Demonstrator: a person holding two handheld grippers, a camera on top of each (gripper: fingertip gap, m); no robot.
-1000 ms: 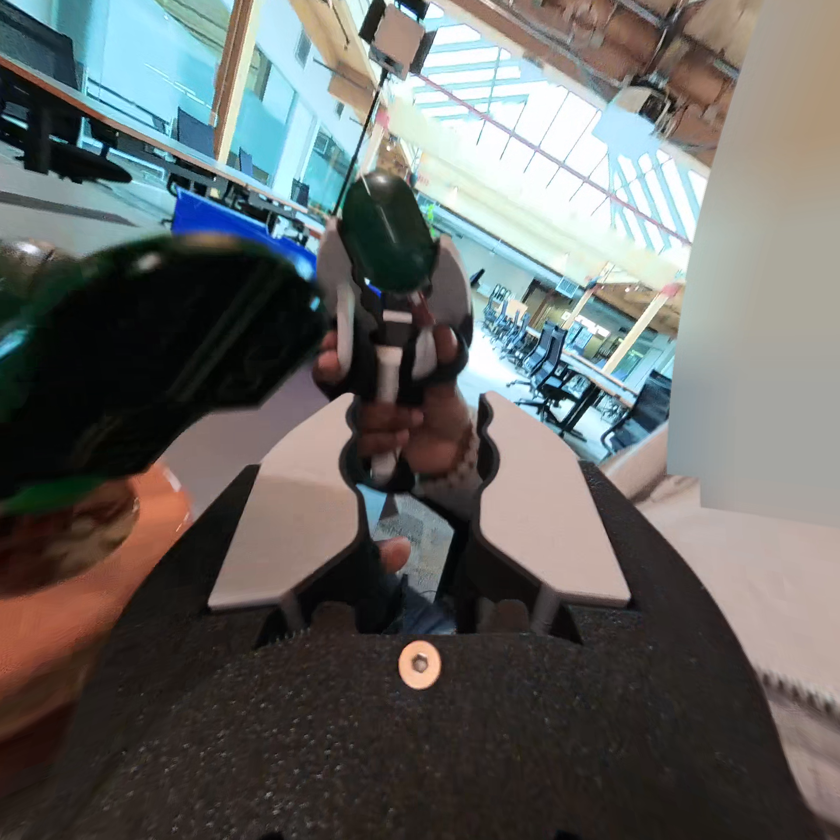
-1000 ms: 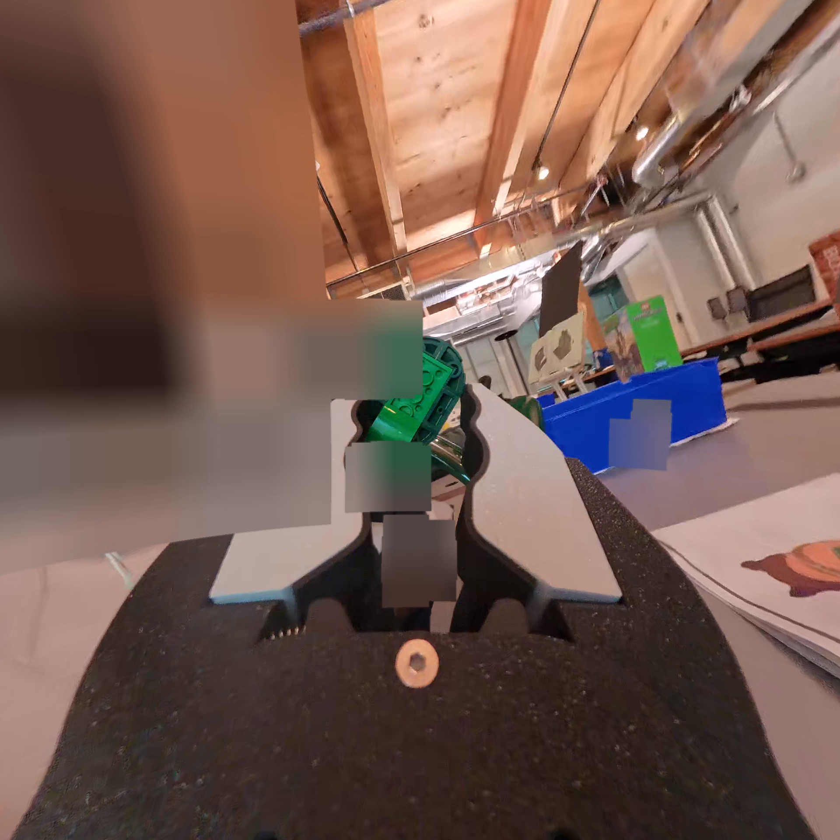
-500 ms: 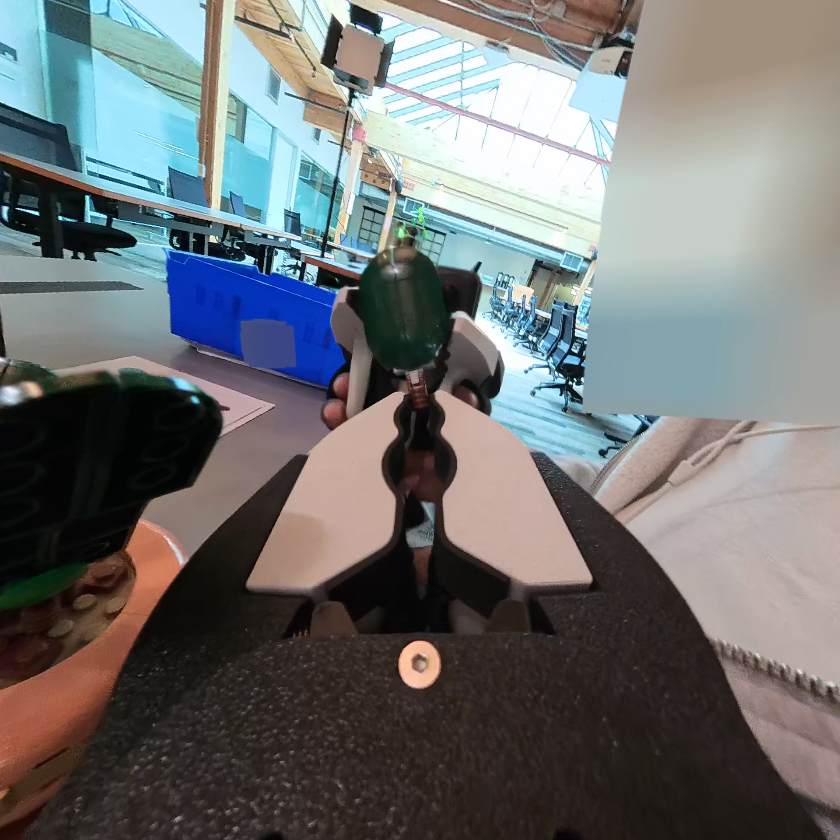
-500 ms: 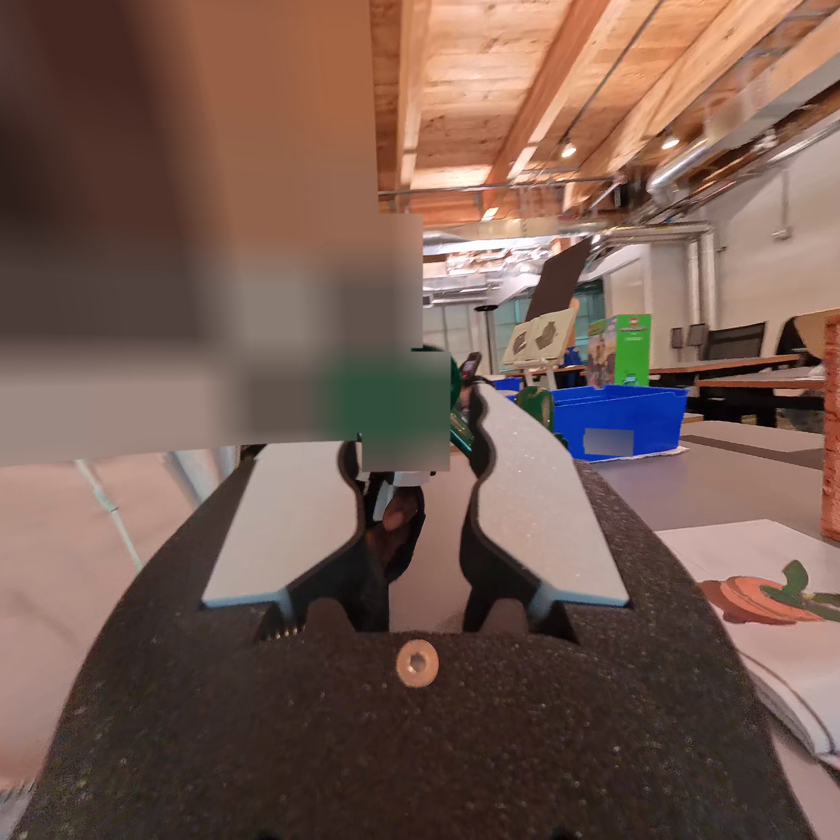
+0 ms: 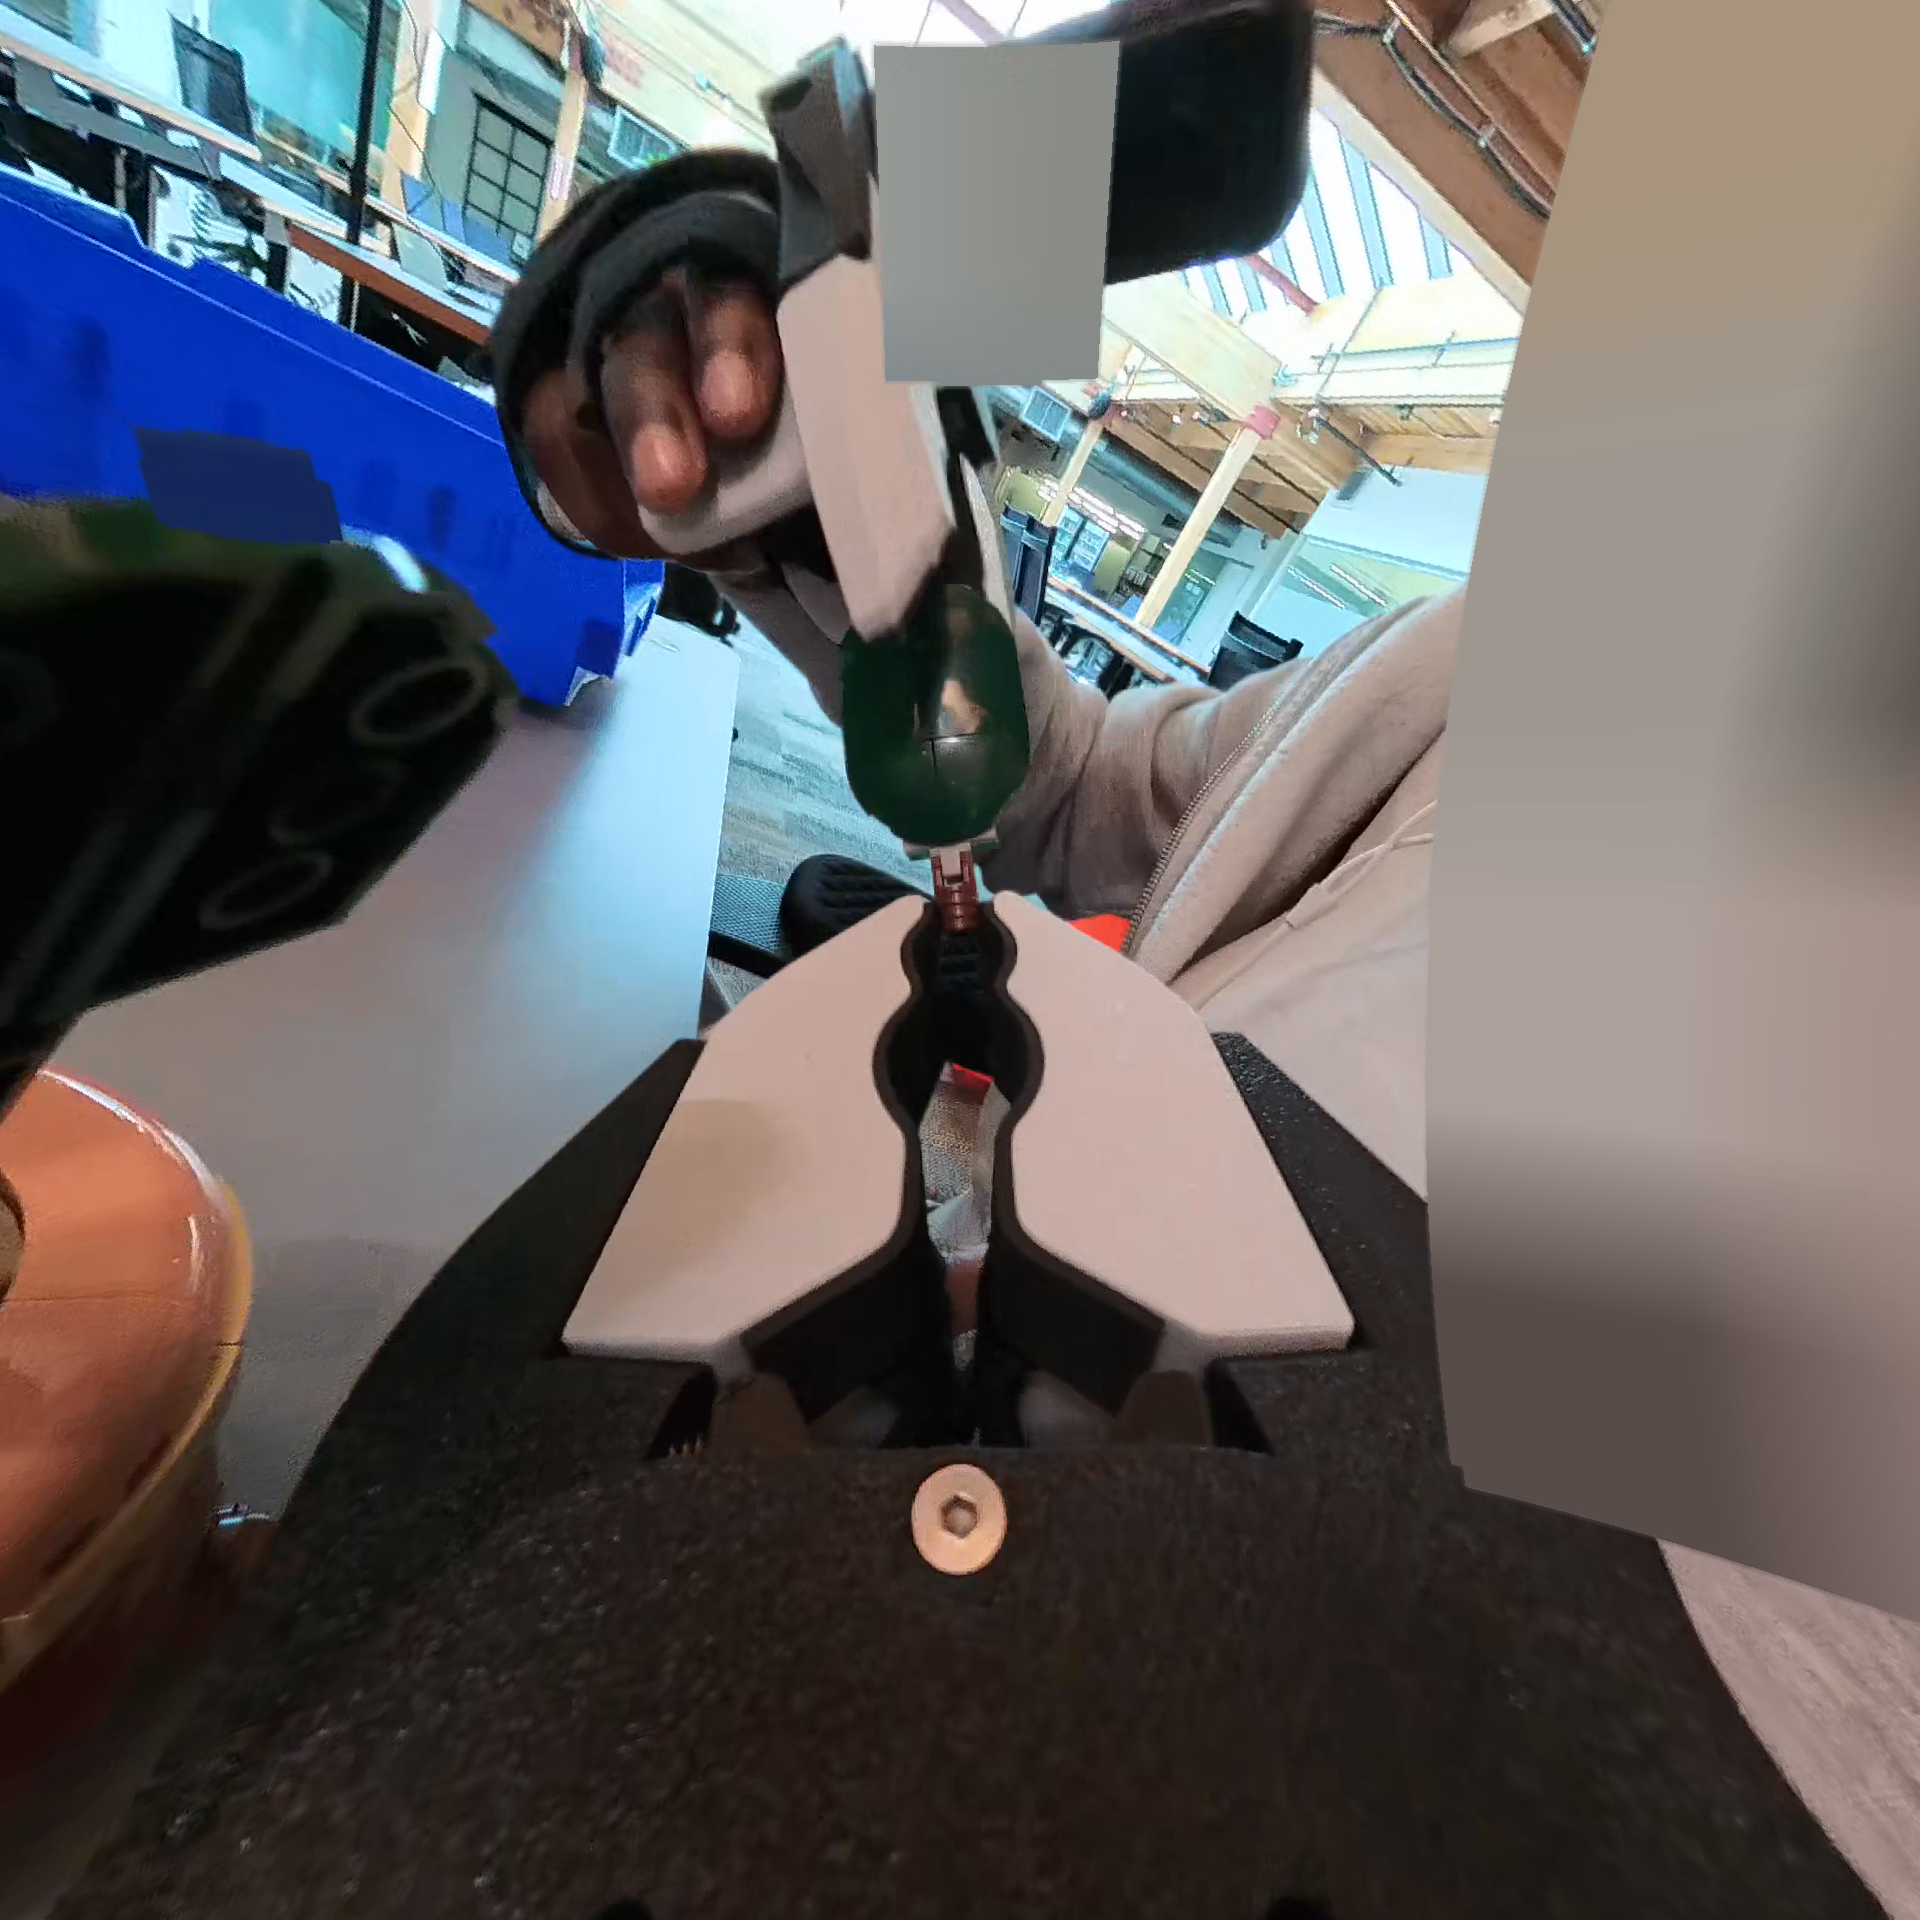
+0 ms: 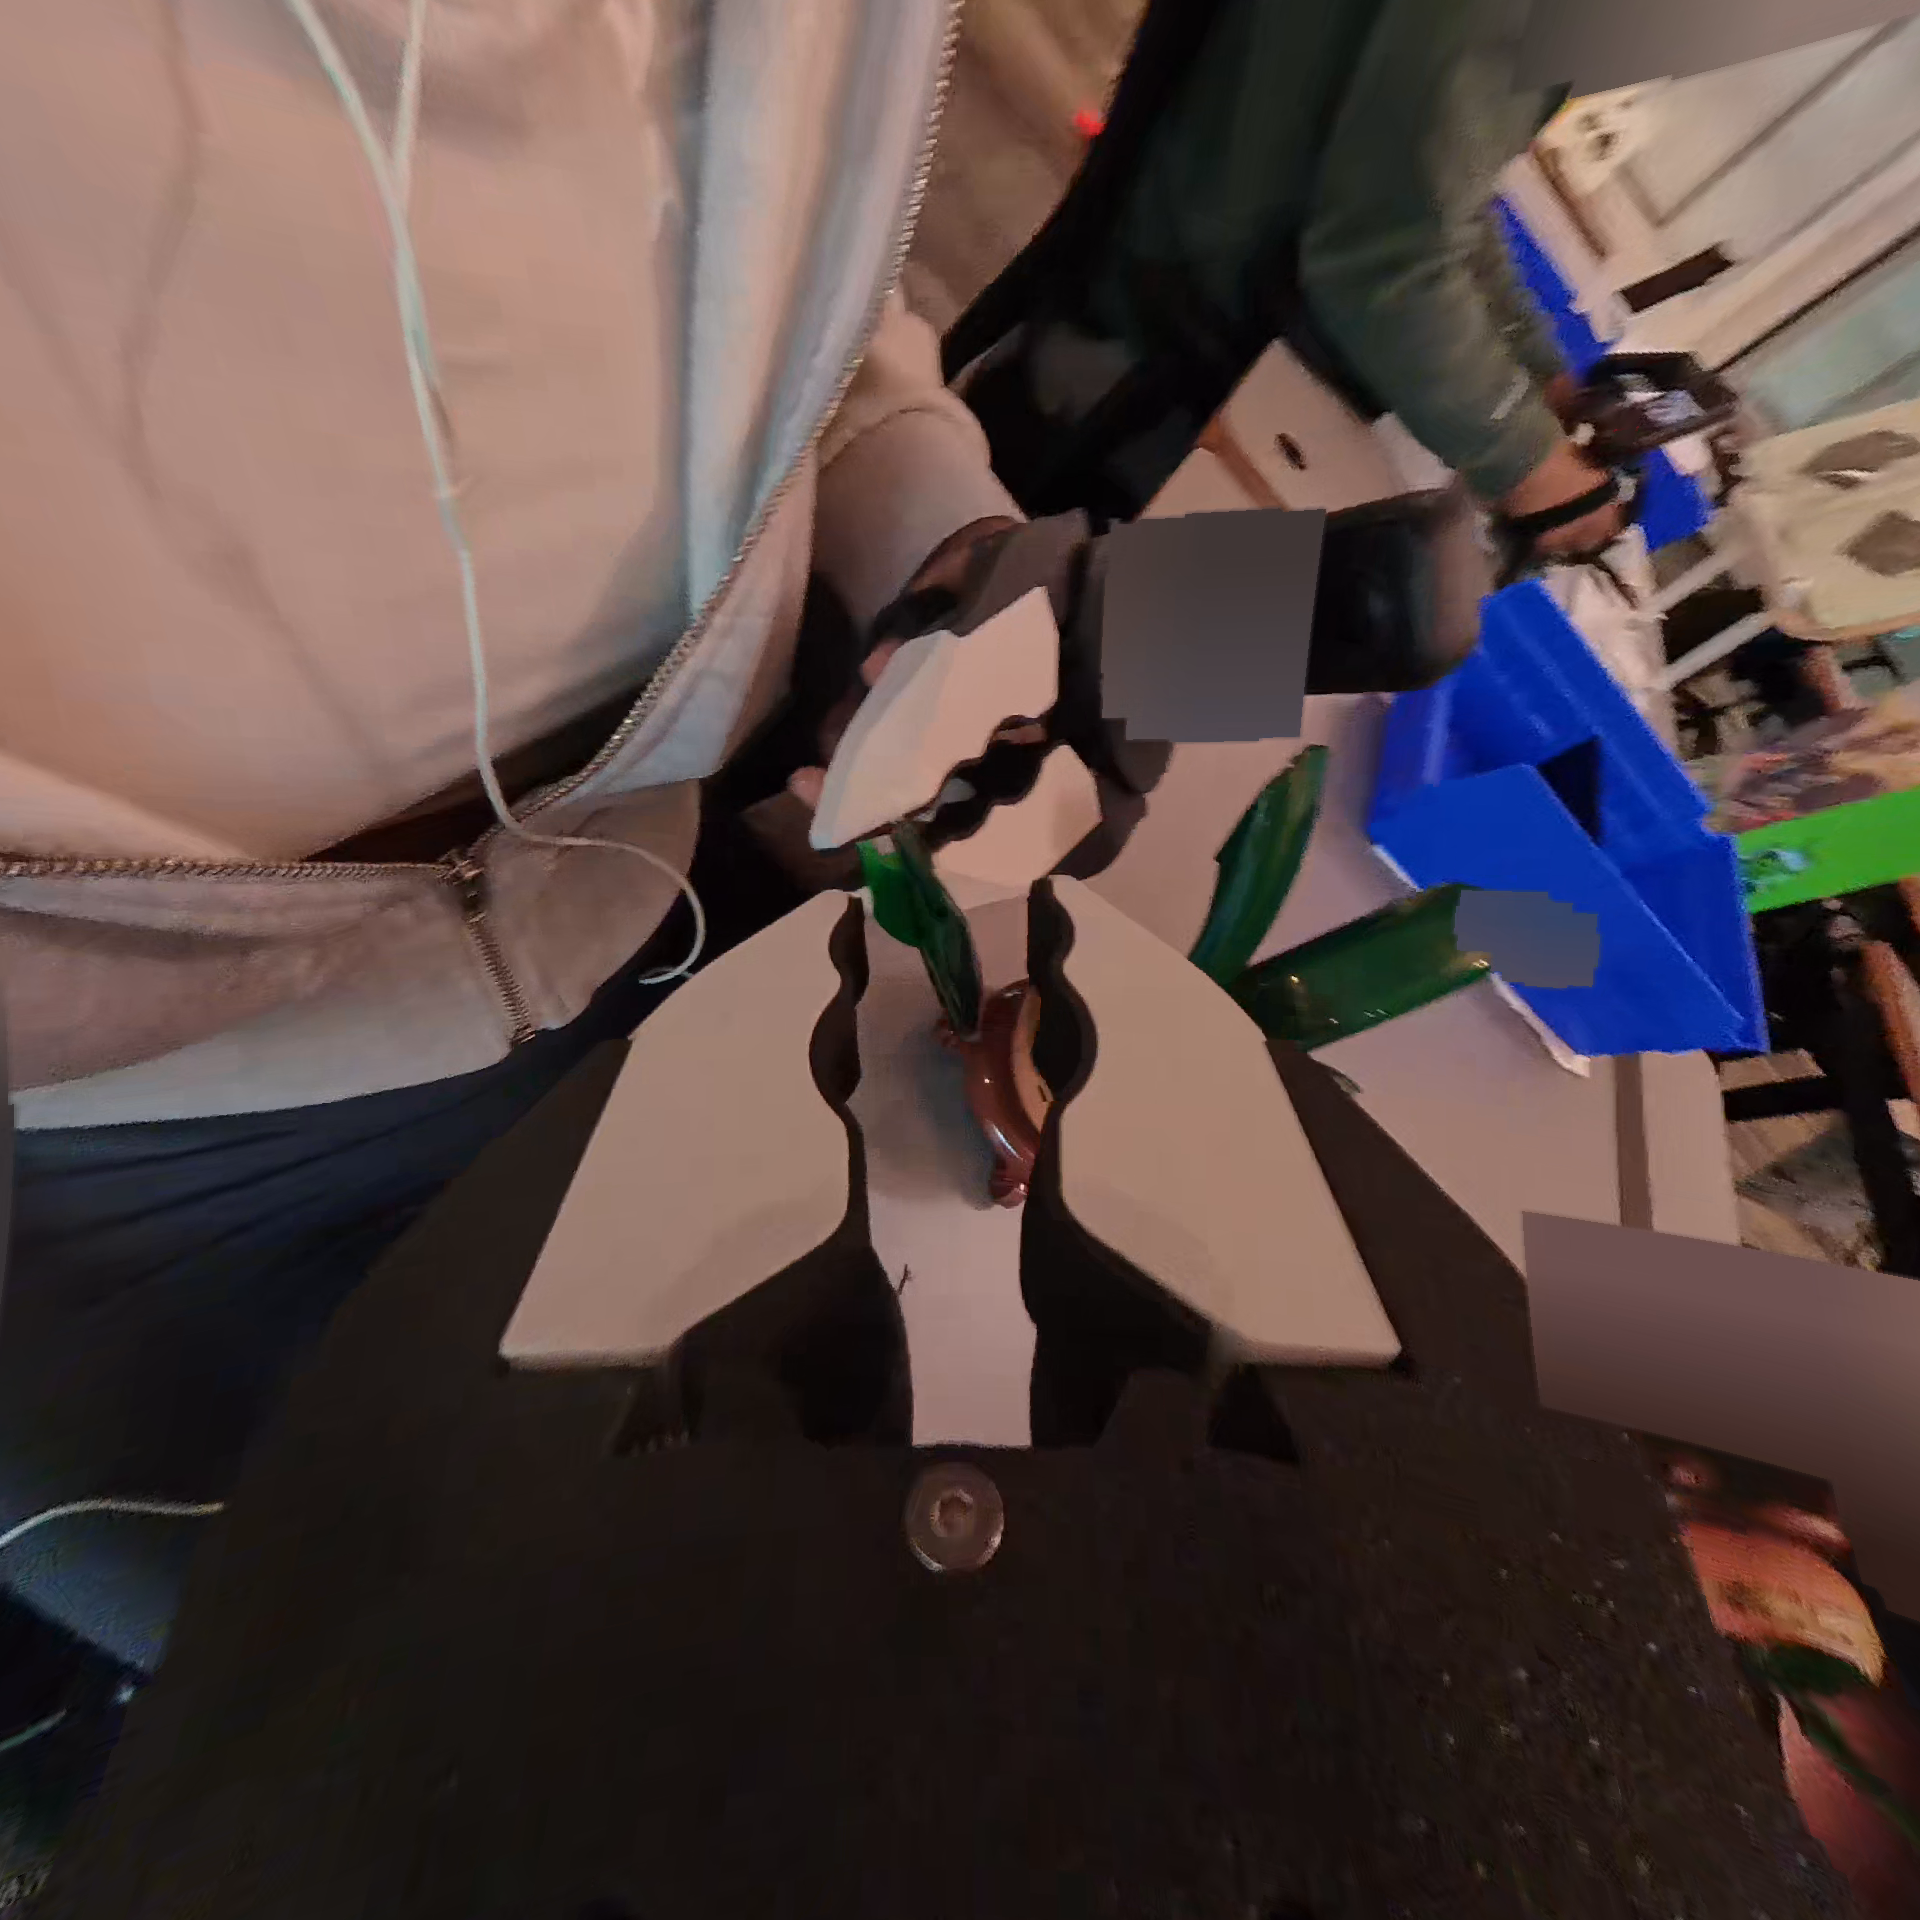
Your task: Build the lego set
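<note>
The left fingers (image 5: 961, 909) are almost shut, pinching the little brown stem (image 5: 953, 883) of the green leaf (image 5: 932, 727) at their tips, while the right fingers (image 6: 943, 900) stand half open around that leaf, so a small twist might pop it loose.

The right gripper (image 6: 945, 914) stands open above a green leaf piece (image 6: 930, 930) rising from a brown base (image 6: 1003, 1091); the left gripper (image 6: 935, 800) pinches that leaf's top.
</note>
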